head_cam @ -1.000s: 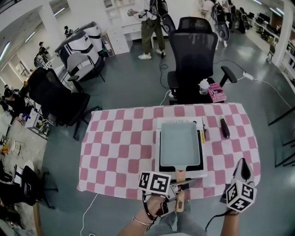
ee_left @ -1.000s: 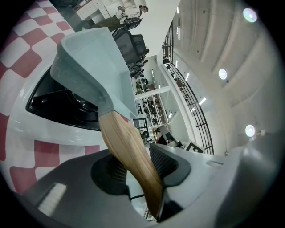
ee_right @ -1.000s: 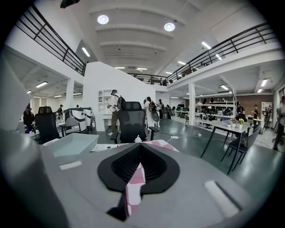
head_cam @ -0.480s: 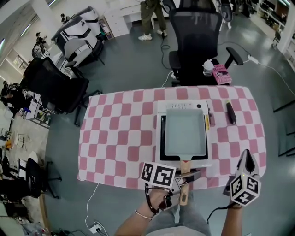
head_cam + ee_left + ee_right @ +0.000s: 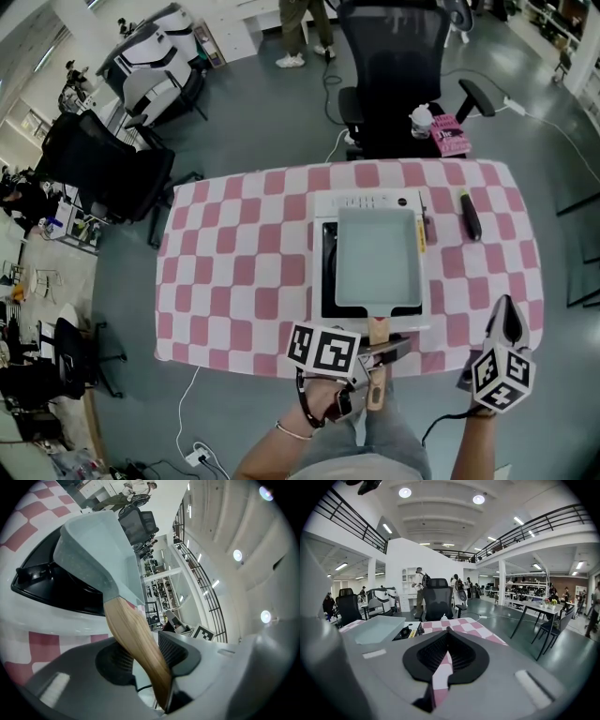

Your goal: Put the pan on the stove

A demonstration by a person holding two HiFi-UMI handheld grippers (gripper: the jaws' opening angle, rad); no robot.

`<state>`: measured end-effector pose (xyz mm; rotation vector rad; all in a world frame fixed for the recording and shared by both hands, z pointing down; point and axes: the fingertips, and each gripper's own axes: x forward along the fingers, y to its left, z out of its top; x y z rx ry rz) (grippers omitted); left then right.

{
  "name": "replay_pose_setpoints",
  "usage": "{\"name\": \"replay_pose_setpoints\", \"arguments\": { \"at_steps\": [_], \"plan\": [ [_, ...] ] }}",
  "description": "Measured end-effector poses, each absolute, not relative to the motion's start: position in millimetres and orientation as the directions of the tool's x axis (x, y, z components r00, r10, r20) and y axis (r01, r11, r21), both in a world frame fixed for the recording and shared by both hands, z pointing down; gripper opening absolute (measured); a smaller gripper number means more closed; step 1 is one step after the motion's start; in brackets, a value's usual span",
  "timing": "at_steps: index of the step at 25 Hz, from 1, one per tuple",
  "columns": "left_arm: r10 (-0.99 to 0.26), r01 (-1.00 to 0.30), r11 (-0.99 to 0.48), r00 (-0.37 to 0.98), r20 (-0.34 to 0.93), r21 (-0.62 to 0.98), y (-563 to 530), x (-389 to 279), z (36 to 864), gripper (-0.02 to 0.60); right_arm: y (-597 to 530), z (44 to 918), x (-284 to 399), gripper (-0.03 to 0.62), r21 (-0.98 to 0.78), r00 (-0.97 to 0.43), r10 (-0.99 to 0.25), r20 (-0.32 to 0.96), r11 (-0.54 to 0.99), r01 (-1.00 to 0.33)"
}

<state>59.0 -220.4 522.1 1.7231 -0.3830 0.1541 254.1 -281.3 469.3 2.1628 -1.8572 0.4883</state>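
Note:
A pale blue-green rectangular pan (image 5: 378, 258) lies over the black top of a white portable stove (image 5: 323, 211) in the middle of the checked table. Its wooden handle (image 5: 378, 330) points toward me past the stove's front. My left gripper (image 5: 382, 354) is shut on that handle; in the left gripper view the handle (image 5: 131, 634) runs between the ribbed pads of the left gripper (image 5: 140, 652), with the pan (image 5: 93, 550) ahead over the stove (image 5: 47, 609). My right gripper (image 5: 506, 323) hovers at the table's front right corner, shut and holding nothing. From the right gripper (image 5: 446, 635), the pan (image 5: 377, 629) lies to the left.
A black stick-like object (image 5: 470, 217) lies on the pink-and-white cloth (image 5: 234, 272) right of the stove. A black office chair (image 5: 394, 75) holding a pink book (image 5: 450, 136) stands behind the table. More chairs and people are farther back on the grey floor.
The head camera has tilted, so the table sits higher in view. The right gripper has sunk slightly by the front right corner. The pan and left gripper keep their place.

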Motion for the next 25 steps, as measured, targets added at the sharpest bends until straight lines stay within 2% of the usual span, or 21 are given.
{"name": "replay_pose_setpoints", "arguments": {
  "at_steps": [25],
  "plan": [
    [-0.204,-0.354,-0.154,0.925,0.321,0.923,-226.1,57.7,529.5,0.144,-287.7,487.4,252.6,0.009,-0.043,0.113,-0.892,0.438,-0.146,-0.988]
  ]
}}
